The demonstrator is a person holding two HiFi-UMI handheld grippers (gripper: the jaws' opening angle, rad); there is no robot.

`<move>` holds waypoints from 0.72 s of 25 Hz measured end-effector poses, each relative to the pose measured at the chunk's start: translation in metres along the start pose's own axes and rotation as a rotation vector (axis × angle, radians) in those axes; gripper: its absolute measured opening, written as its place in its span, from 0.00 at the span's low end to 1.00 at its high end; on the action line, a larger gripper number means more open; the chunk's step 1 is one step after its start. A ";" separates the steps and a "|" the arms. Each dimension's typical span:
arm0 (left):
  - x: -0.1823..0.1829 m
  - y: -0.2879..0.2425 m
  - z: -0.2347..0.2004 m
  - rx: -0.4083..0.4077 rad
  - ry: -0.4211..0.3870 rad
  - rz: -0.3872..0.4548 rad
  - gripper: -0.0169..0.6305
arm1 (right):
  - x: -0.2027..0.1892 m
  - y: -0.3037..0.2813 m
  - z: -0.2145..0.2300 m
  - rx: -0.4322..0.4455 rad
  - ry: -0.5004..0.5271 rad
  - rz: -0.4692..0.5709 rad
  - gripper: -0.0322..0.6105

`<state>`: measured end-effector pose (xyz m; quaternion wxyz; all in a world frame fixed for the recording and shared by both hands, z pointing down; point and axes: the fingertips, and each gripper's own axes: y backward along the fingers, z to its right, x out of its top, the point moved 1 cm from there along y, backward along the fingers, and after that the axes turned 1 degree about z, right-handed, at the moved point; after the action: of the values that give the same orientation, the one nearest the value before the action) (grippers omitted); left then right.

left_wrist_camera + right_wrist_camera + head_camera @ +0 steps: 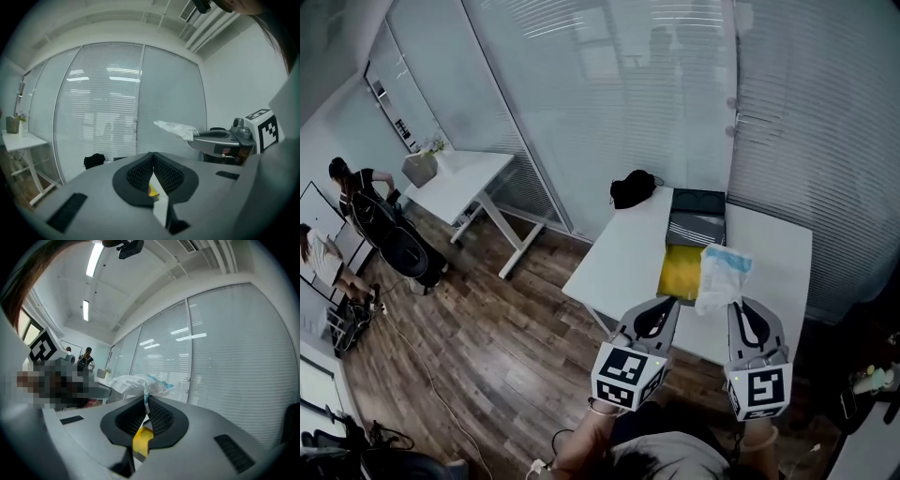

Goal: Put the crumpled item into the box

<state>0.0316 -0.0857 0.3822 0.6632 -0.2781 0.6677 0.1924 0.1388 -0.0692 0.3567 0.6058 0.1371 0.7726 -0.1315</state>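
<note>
— While the right hand-held gripper (741,306) pinches the crumpled item (722,272) by one edge, right of centre beside the box (678,277), it could slip onto the counter (619,262).
— Left hand-held gripper (660,306): closed, empty.

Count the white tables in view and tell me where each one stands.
2. One white table stands just ahead, bearing the open box. The other is farther off at the head view's left. More could be hidden off-frame.
</note>
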 end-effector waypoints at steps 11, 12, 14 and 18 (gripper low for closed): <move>-0.002 -0.044 -0.031 0.016 0.005 -0.020 0.05 | -0.025 -0.050 0.020 0.023 -0.007 -0.048 0.11; -0.002 -0.049 -0.035 0.012 0.001 -0.021 0.05 | -0.027 -0.056 0.020 0.023 -0.008 -0.051 0.11; -0.002 -0.058 -0.044 0.005 -0.004 -0.022 0.05 | -0.031 -0.069 0.022 0.026 0.002 -0.057 0.11; 0.000 -0.075 -0.065 0.002 -0.006 -0.022 0.05 | -0.037 -0.096 0.023 0.040 0.018 -0.082 0.11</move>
<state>0.0282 -0.1843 0.3933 0.6675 -0.2843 0.6628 0.1853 0.1326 -0.1685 0.3905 0.5902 0.1188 0.7801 -0.1704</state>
